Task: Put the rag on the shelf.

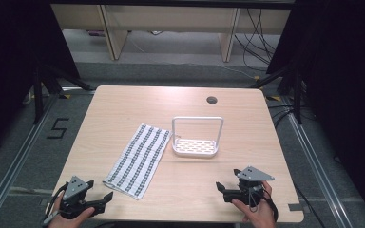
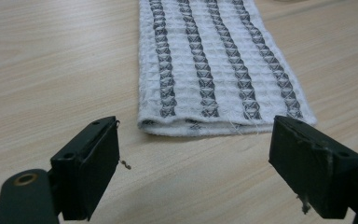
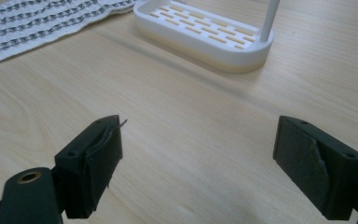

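A striped towel (image 1: 138,160) lies folded at centre-left of the wooden table (image 1: 123,104), a white rack (image 1: 196,138) just right of it. Left gripper (image 1: 100,201) and right gripper (image 1: 222,189) rest released near the bottom edge. Grey floor (image 1: 171,66) and cables (image 1: 259,40) fill the upper frame.

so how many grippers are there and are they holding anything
2. The left gripper sits at the table's near left, open, just short of the striped towel. The right gripper sits near right, open, empty.
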A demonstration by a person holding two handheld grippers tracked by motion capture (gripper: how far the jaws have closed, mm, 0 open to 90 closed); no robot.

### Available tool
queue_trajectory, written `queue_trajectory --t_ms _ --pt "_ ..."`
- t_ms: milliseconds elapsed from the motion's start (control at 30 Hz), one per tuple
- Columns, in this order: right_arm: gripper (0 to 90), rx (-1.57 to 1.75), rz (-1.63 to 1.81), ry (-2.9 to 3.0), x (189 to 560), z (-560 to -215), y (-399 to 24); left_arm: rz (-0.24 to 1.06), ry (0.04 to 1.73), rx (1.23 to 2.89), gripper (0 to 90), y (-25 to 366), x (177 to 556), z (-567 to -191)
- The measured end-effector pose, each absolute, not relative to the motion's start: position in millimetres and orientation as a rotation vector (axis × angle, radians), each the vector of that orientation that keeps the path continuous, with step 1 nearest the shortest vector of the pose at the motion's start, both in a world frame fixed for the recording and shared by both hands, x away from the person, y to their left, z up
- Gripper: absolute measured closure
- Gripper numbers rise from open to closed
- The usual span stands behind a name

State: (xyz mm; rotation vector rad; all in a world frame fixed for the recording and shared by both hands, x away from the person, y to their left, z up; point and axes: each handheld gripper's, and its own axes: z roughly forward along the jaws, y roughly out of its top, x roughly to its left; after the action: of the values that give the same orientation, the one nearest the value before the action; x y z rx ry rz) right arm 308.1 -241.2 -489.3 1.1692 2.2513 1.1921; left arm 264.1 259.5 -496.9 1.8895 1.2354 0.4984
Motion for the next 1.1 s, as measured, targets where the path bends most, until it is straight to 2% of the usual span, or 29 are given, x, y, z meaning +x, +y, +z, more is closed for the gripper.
queue_trajectory --t_ms 500,1100 --pt "21.4 1.125 1.229 2.271 303.9 -485.9 -226.8 0.499 1.25 1.869 15.3 261.0 269.0 -496.3" --pt "25.6 0.854 1.289 2.455 312.3 -474.8 -152.5 0.477 1.236 1.877 15.5 259.7 287.4 -486.5"
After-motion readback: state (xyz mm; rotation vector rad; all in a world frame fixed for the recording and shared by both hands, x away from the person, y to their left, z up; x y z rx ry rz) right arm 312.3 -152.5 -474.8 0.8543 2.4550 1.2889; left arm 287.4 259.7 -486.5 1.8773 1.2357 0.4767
